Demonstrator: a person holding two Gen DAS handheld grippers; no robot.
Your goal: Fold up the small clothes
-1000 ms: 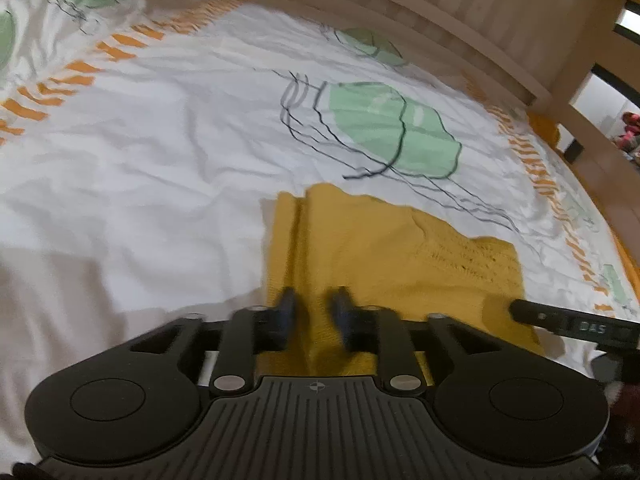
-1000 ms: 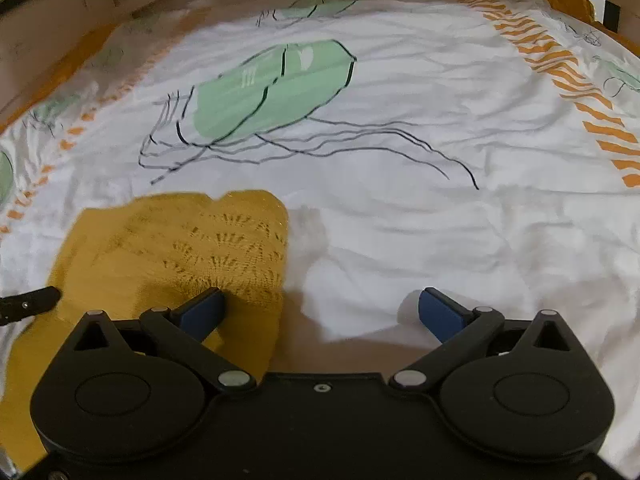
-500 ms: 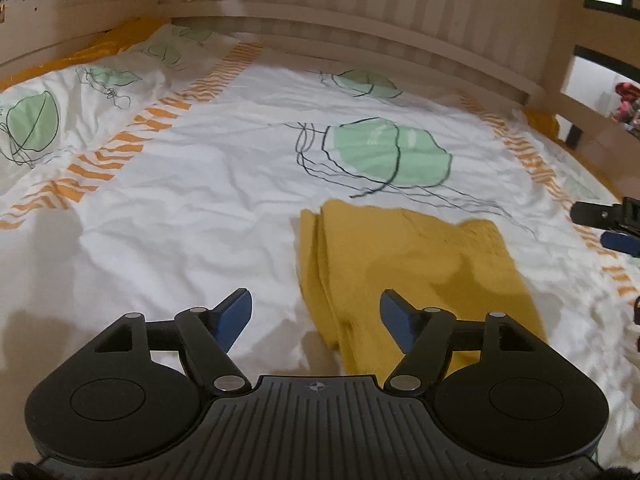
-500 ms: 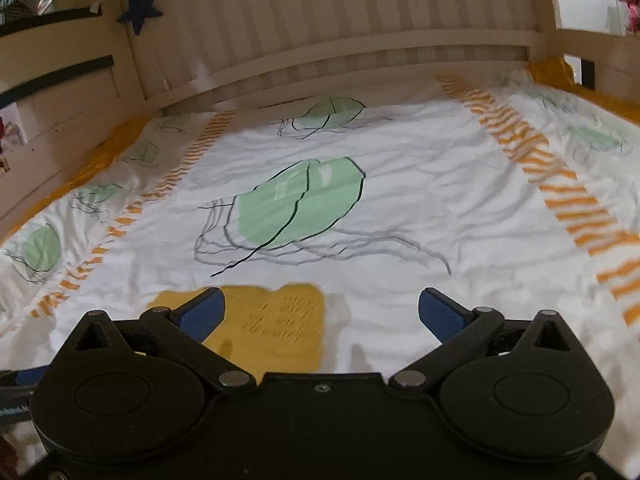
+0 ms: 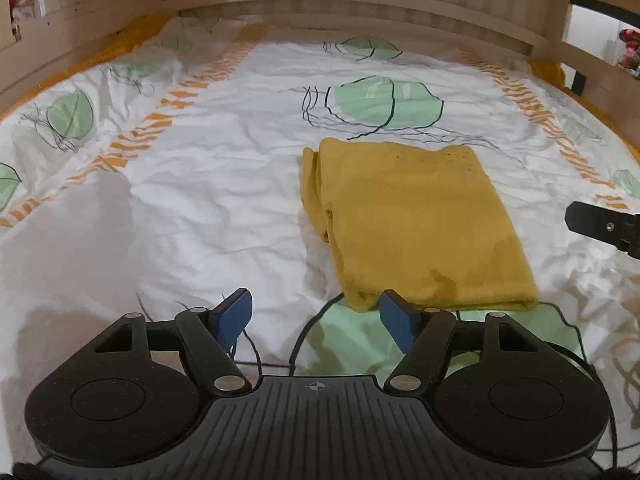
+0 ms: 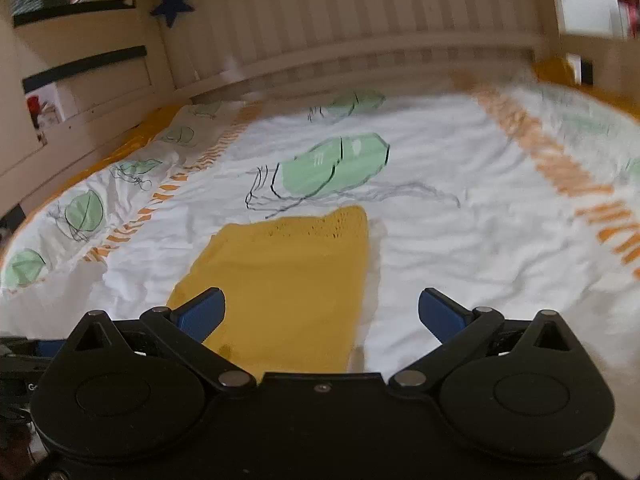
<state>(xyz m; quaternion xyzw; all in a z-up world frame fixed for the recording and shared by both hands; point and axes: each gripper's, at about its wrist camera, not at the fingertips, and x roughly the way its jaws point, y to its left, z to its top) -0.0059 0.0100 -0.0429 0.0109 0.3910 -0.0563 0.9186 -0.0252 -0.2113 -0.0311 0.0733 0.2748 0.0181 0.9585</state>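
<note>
The yellow knit top is folded and lying on the bed.

The yellow knit top [image 5: 412, 220] sits as a neat flat block near the middle of the bed [image 5: 224, 184], far from the headboard. The left hand-held gripper [image 5: 316, 316] has just opened wide with nothing in it. The right hand-held gripper [image 6: 320, 312] is wide and holds nothing too. This fold looks finished.

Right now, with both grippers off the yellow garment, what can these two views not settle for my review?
- yellow garment: its inner layers and what kind of clothing it is, hidden by its own folds, both views.
- Its near edge, right wrist view: covered by the right gripper body.
- right gripper in the left wrist view: only one finger shows, cut off by the right frame edge.
- bedspread, right wrist view: far pattern smeared by motion blur.
</note>
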